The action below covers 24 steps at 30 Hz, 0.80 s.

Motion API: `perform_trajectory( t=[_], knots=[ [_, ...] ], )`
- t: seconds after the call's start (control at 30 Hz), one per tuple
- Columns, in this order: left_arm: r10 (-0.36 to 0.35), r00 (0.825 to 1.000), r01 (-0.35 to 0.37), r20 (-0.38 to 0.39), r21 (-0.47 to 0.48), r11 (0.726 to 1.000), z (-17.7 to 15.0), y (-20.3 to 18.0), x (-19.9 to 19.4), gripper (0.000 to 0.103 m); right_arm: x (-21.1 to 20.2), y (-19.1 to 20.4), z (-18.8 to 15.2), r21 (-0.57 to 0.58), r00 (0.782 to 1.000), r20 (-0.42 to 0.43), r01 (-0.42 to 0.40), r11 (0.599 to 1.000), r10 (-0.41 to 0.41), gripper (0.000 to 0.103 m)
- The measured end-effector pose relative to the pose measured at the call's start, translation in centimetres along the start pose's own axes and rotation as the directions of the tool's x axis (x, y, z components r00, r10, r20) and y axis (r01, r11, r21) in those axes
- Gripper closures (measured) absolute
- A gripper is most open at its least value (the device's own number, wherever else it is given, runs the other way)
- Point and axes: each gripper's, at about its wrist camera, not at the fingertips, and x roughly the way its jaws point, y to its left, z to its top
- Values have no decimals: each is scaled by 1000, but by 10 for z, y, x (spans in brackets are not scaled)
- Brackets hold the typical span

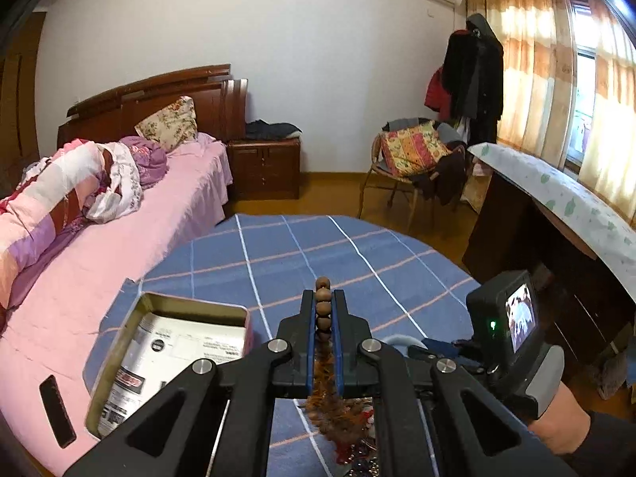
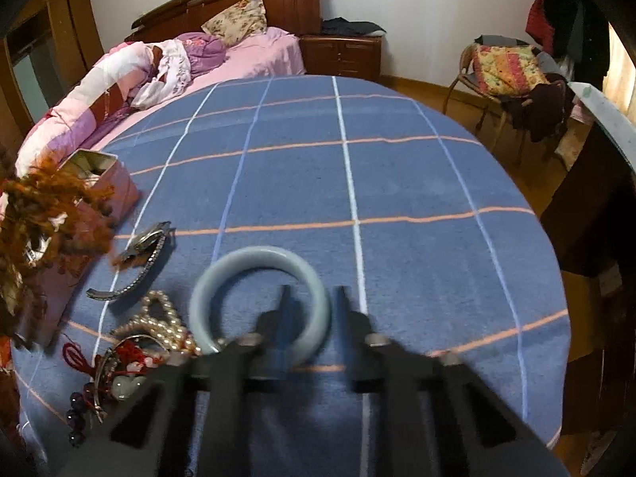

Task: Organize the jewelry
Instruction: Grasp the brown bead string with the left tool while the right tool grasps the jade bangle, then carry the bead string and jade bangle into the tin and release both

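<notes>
- Black linkage arms fill the foreground of the left wrist view, where the left hand-held gripper (image 1: 322, 310) is pressed together on a brown bead string (image 1: 322, 306), its rust-coloured tassel (image 1: 330, 401) hanging below the fingers
- Just left of it an open tin box (image 1: 119, 342), lined with printed paper, rests on the blue checked worktop (image 1: 357, 262); it is judged the likely destination for the jewelry
- On the right wrist view the right hand-held gripper (image 2: 312, 298) is spread and holds nothing, one finger inside a pale jade bangle (image 2: 222, 274) and one outside it, apparently straddling the ring's near-right arc; motion blur hides whether they touch
- Beside the bangle lie a wristwatch (image 2: 143, 250), a pearl strand (image 2: 167, 324) and a tangle of red cord and dark beads (image 2: 99, 373)
- Judged step: carry the beads over the box and release low, letting the tassel trail in first so nothing snags on the rim
- For the bangle, close squarely across the band and lift straight up; the smooth curved stone looks likely to slip from a skewed pinch
</notes>
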Motion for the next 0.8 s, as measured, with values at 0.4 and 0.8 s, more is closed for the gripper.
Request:
perform_trajectory(
  t=[0.4, 0.8],
  knots=[
    [36, 999, -36, 35, -4, 999, 11, 21, -16, 97, -25, 4, 11, -25, 996, 86, -3, 1000, 5, 90],
    [125, 989, -123, 84, -29, 992, 26, 67, -26, 97, -38, 37, 42, -86, 990, 124, -59, 995, 69, 89]
  ],
)
